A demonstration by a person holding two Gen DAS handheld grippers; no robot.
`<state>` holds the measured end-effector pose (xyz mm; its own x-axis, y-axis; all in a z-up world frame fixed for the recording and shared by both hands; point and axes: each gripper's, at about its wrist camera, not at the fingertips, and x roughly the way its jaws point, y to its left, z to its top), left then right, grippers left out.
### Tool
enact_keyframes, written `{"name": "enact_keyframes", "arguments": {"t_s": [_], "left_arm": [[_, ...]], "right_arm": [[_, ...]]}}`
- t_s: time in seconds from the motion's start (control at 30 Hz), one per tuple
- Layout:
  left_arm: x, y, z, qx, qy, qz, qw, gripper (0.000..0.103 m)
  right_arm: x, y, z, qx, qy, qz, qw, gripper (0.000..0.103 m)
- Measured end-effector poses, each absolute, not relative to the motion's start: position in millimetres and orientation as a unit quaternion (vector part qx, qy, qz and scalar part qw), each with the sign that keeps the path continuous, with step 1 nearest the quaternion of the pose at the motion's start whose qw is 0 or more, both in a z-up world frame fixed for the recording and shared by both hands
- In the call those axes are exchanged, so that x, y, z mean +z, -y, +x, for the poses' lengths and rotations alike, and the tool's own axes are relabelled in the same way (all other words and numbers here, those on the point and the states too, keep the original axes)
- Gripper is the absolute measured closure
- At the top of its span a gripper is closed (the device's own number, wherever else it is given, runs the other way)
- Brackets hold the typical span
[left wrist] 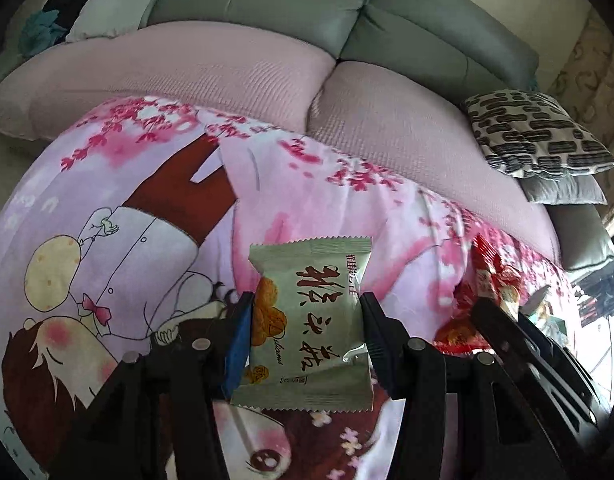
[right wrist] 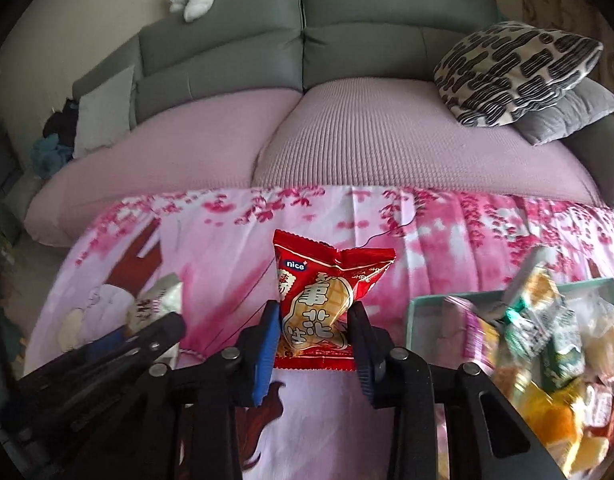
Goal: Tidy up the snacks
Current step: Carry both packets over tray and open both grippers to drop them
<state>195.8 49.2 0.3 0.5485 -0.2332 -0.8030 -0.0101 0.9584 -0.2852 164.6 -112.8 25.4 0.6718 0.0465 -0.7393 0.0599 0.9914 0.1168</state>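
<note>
Left gripper (left wrist: 307,320) clamps my green packet (left wrist: 307,320); right gripper (right wrist: 313,328) pinches the red packet (right wrist: 323,300). Teal box (right wrist: 417,320) contents blurred, partly cropped.

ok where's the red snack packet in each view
Left wrist view: the red snack packet sits at the right edge, partly hidden behind the right claw that grips it.
Right wrist view: it is centre frame, pinched between the right claw's two fingers above the cartoon cloth.
Shared landmark: the black-and-white patterned cushion on the sofa, at the right of both views.
</note>
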Motion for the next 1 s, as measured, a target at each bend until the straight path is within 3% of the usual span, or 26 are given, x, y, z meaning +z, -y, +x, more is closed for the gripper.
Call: {"name": "enact_keyframes", "arguments": {"t_s": [0.43,0.77,1.0], "left_arm": [[47.6,41.0,148.1,-0.175,-0.442,-0.070,0.877,0.049],[44.2,141.0,109.4,-0.271,-0.450,-0.001,0.851,0.049],[32.5,165.4,101.9,-0.266,-0.465,0.026,0.844,0.049]], "right_arm": [[59.7,209.7,67.2,-0.123,-0.382,0.118,0.908,0.067],[43.7,287.9,27.1,-0.212,-0.399,0.161,0.877,0.066],[36.0,302.7,21.0,-0.205,-0.404,0.177,0.874,0.066]]}}
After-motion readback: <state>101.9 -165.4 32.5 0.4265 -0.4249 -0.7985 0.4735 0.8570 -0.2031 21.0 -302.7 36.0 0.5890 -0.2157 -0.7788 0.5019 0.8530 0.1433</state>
